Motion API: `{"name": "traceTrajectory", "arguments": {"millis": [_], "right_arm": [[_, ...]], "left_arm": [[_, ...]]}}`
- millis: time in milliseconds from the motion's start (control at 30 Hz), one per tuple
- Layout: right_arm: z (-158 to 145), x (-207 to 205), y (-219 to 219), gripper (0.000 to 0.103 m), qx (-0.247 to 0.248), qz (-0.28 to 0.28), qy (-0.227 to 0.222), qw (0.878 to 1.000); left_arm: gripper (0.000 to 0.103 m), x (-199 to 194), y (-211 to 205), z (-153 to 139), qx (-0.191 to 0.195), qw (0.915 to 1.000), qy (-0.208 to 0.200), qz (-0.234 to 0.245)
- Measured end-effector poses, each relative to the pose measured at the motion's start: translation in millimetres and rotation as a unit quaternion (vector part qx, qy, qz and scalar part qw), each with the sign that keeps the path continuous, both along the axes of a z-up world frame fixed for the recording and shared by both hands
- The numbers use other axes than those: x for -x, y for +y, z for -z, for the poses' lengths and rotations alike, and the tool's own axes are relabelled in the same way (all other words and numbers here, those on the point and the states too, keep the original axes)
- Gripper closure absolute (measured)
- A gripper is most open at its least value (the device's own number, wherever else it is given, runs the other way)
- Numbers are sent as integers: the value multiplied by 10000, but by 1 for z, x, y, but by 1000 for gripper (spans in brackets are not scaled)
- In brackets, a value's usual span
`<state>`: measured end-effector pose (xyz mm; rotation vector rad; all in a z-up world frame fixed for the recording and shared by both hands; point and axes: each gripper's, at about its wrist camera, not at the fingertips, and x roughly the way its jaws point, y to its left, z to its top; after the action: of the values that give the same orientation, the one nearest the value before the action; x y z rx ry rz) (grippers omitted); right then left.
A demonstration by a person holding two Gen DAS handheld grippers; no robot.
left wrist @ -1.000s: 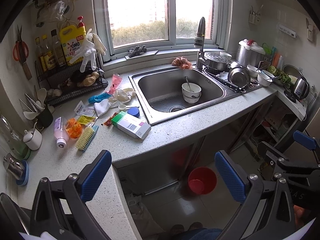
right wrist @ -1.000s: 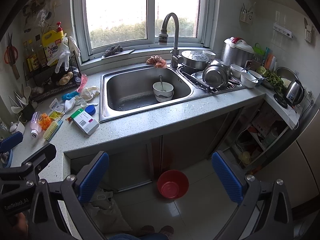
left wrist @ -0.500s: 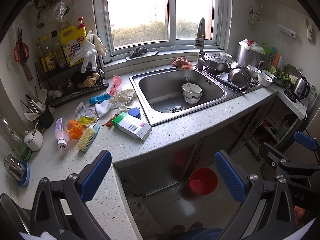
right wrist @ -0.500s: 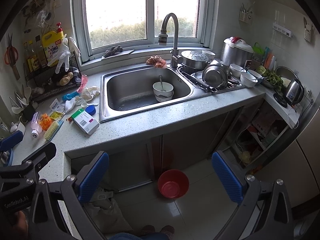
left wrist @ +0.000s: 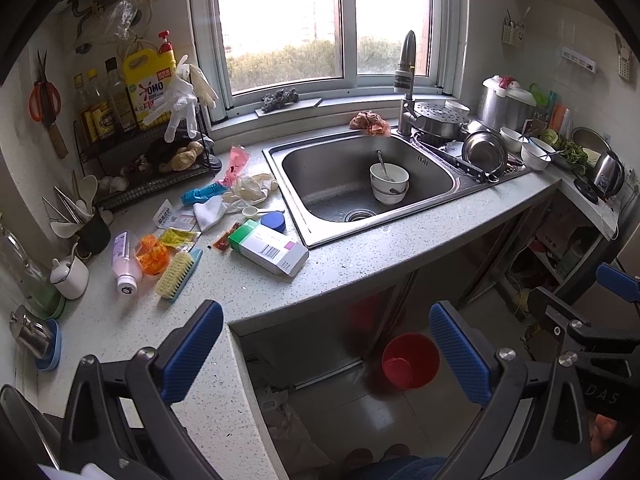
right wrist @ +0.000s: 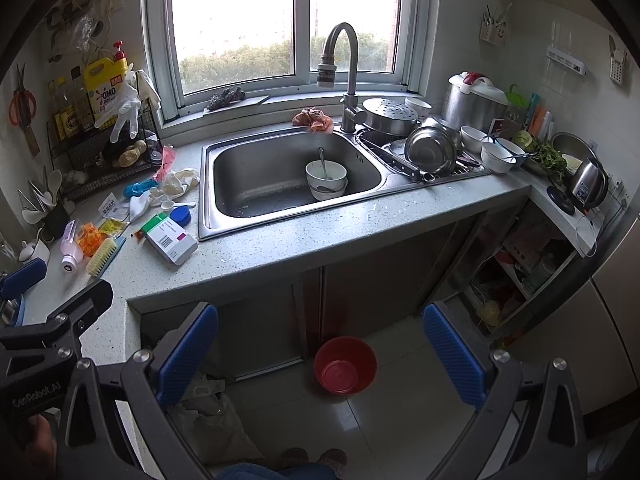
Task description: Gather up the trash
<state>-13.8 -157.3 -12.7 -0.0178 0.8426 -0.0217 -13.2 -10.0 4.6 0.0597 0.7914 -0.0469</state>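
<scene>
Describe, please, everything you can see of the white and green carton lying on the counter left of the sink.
The carton is a closed rectangular cardboard box, white with a green band at one end, a barcode label and a small magenta patch on top. It lies flat on the speckled counter, angled, just left of the sink's front corner. A blue round lid sits right behind it, and a small red sachet lies at its green end. Neither gripper touches it.

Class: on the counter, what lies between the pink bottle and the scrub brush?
An orange crumpled wrapper lies between the pink bottle and the scrub brush, touching or nearly touching both. It shows best in the left wrist view.
</scene>
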Motion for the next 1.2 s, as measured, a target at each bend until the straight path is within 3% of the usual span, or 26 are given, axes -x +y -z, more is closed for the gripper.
{"name": "traceTrajectory", "arguments": {"millis": [433, 733, 1033, 1200], "right_arm": [[2, -2, 2, 0, 64, -41, 40, 10000], [3, -16, 8, 0, 20, -324, 120, 9994], [8, -54, 36, 0, -43, -1330, 118, 9910], [14, -85, 72, 0, -42, -2057, 113, 9785]], "left_arm": [[0, -5, 3, 5, 47, 9999, 118, -36], [0, -14, 11, 5, 135, 9990, 210, -378], [0, -33, 44, 7, 170, 9924, 186, -1208], [0, -45, 83, 9, 55, 9780, 41, -2087]]}}
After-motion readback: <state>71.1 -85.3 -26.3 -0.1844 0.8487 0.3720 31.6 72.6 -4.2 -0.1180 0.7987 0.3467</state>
